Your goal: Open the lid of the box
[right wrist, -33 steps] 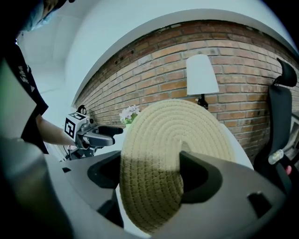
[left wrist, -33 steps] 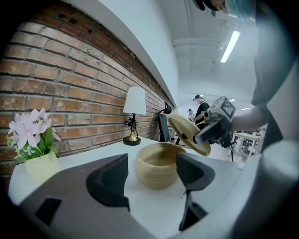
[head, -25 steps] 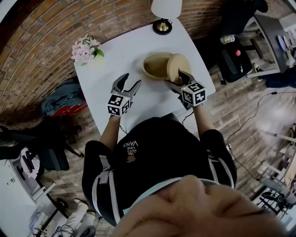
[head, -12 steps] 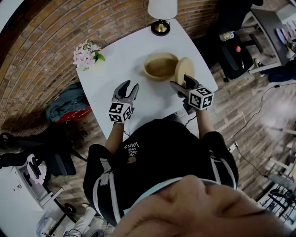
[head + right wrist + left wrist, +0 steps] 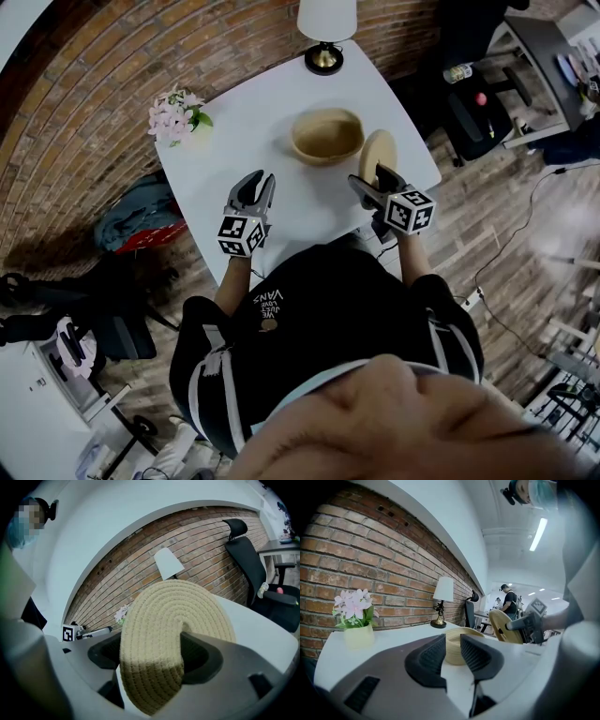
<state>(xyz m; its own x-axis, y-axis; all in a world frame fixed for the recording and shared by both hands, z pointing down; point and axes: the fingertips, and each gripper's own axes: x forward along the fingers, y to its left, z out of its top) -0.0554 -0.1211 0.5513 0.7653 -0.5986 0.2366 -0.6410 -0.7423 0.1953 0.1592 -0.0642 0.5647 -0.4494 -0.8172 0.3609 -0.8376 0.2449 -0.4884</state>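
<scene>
The round woven box (image 5: 326, 136) stands uncovered on the white table (image 5: 272, 103). Its flat woven lid (image 5: 377, 152) is on edge to the right of the box, and my right gripper (image 5: 373, 178) is shut on it. In the right gripper view the lid (image 5: 187, 616) fills the space between the jaws of the right gripper (image 5: 154, 656). My left gripper (image 5: 255, 181) hovers over the table's near left part, apart from the box. Its jaws have just been closing; a narrow gap remains with nothing in it. In the left gripper view the box (image 5: 472, 632) shows beyond the left gripper (image 5: 453, 641).
A lamp (image 5: 326, 28) stands at the table's far edge and a pot of pink flowers (image 5: 176, 114) at its far left corner. Bags (image 5: 131, 216) lie on the floor to the left, and an office chair (image 5: 478, 117) is to the right. The table's near edge is close to my body.
The right gripper has carried the lid off the box's rim, to the right and nearer the table's edge. The left gripper's jaws have narrowed from wide open to a slim gap.
</scene>
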